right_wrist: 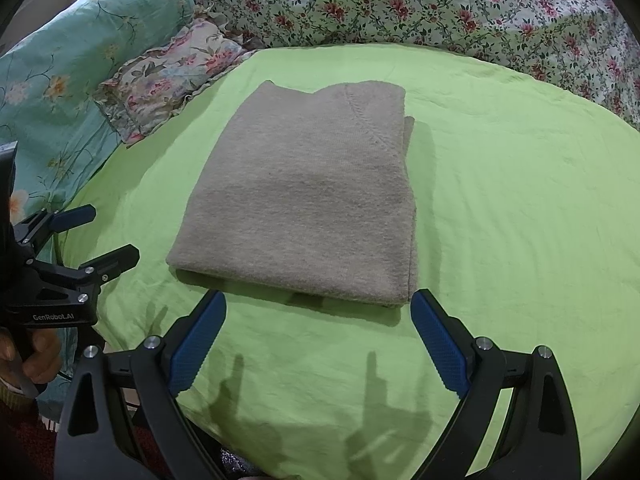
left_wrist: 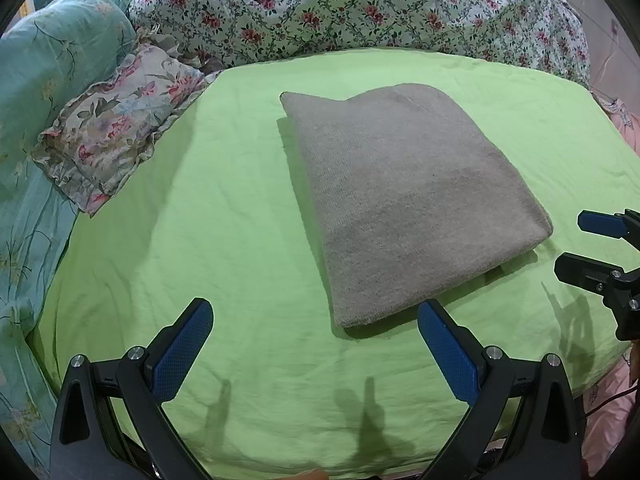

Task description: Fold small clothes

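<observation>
A grey knitted garment (left_wrist: 404,196) lies folded into a thick rectangle on the lime-green sheet (left_wrist: 224,208); it also shows in the right wrist view (right_wrist: 308,196). My left gripper (left_wrist: 316,312) is open and empty, just short of the garment's near edge. My right gripper (right_wrist: 318,304) is open and empty, its fingertips level with the garment's near folded edge. The right gripper also shows at the right edge of the left wrist view (left_wrist: 576,244), and the left gripper at the left edge of the right wrist view (right_wrist: 108,234), both open beside the garment.
A frilled floral pillow (left_wrist: 116,128) lies left of the garment. A teal floral quilt (left_wrist: 48,64) is piled at the far left. A white rose-print duvet (left_wrist: 360,8) is heaped along the back. Pink cloth (left_wrist: 608,408) shows past the sheet's right edge.
</observation>
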Action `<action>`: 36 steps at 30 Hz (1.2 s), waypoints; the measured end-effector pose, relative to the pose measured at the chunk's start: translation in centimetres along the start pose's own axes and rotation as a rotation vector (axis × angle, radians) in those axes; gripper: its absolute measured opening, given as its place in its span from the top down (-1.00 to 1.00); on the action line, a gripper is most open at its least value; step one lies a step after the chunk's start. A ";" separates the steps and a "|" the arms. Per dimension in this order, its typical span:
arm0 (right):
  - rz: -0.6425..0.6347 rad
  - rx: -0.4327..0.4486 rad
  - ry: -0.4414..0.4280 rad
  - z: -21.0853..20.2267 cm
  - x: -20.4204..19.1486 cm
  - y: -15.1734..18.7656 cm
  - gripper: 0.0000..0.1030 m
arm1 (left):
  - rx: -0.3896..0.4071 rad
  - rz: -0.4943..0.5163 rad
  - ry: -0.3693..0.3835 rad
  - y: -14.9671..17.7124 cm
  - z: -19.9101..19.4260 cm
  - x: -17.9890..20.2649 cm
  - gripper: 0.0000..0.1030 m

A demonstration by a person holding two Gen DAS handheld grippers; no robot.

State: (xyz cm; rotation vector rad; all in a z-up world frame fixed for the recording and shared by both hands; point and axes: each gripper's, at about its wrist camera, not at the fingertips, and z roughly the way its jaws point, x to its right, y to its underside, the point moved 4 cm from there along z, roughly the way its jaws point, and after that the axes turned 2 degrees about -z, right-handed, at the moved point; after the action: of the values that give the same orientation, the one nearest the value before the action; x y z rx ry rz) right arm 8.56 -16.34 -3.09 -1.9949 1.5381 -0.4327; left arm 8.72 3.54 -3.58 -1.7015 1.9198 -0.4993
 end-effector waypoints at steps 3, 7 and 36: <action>-0.004 -0.001 0.005 0.0 0.0 0.0 -0.82 | -0.005 -0.005 0.006 0.0 0.1 0.0 -0.99; -0.002 -0.001 0.004 0.0 0.1 0.0 -0.82 | -0.008 -0.003 0.015 -0.1 0.3 -0.2 -0.99; 0.007 -0.014 0.015 0.3 0.5 -0.1 -0.82 | -0.009 0.011 0.031 -0.4 0.6 -0.3 -0.99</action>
State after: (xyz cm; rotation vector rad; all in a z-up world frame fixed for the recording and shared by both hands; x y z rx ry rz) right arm 8.93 -16.78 -3.29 -2.0006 1.5599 -0.4363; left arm 9.43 3.83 -3.78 -1.6970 1.9549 -0.5166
